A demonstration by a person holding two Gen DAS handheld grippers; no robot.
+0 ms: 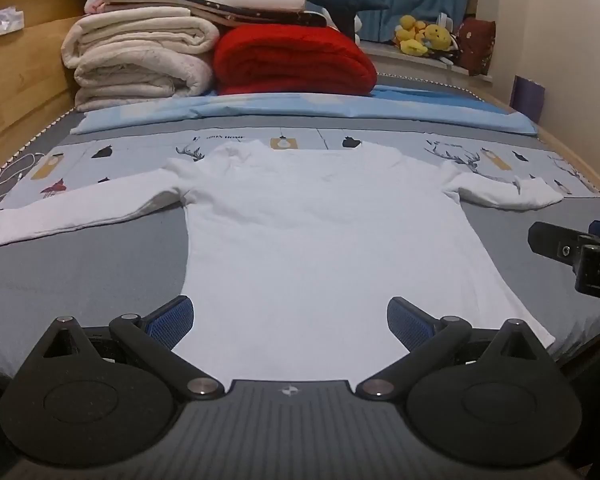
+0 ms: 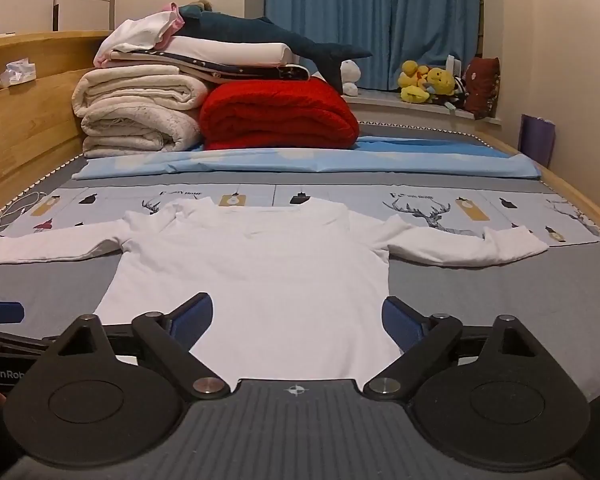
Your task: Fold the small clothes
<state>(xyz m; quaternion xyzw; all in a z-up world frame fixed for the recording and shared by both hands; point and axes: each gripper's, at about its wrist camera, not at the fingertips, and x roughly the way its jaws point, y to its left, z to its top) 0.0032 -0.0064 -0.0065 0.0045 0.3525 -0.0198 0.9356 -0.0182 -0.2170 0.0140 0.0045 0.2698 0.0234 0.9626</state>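
Here, left tool (image 1: 290, 320) spread wide, nothing gripped, blue pads over hem of white long-sleeved shirt (image 1: 320, 232). Right tool (image 2: 296, 320) likewise fully open and empty, poised above same hem; its black body shows at right edge of left view. Shirt lies flat on bed (image 2: 500, 312), both sleeves stretched sideways, collar toward far side, resting partly on deer-print sheet (image 2: 428, 208). Beyond: light blue folded sheet (image 2: 300, 164), red blanket (image 2: 276, 116), cream blankets (image 2: 136, 116) stacked beside wooden headboard (image 2: 24, 120). Yellow plush toys (image 2: 424, 80) on windowsill, blue curtain (image 2: 372, 12) behind.
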